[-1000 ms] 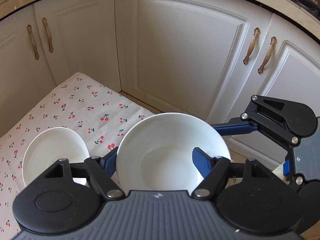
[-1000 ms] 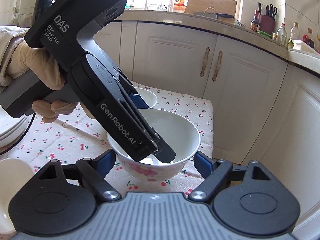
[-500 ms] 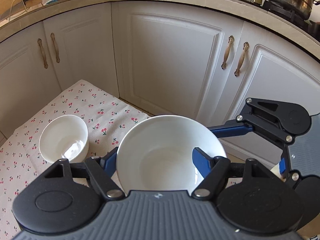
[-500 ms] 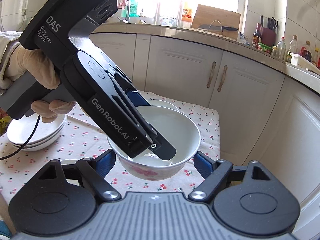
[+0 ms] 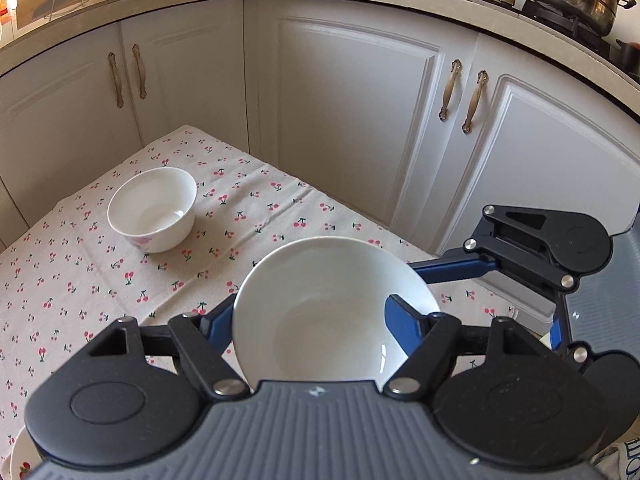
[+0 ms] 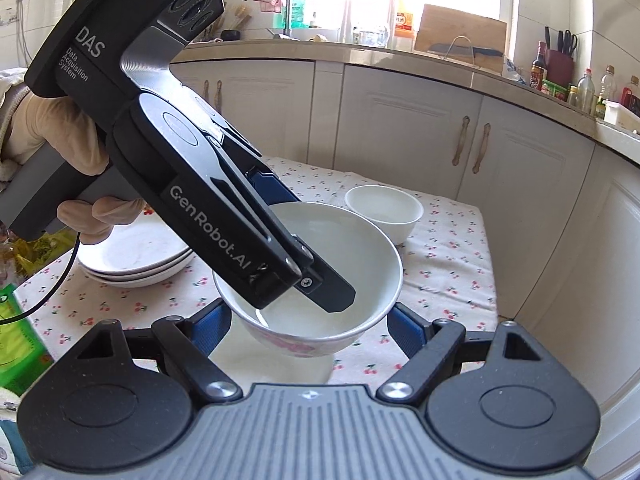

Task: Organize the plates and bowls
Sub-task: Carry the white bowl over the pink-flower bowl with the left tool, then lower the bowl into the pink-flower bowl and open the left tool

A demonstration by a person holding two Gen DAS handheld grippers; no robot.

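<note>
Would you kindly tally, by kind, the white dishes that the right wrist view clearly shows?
White ceramic bowls: 2, one in the left gripper, one on the tablecloth
White stacked plates: 3
Total: 5
White shape beneath held bowl: unclear

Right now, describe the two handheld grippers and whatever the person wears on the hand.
Both grippers are matte black with a ribbed grey housing, round black pivot discs, silver screws and blue finger pads. The left gripper carries white lettering, "DAS Data Acquisition System" and "GenRobot.AI", a grey handle and a thin black cable. The left hand wears a cream glove under a pale fleecy cuff. The right gripper looks alike.
</note>
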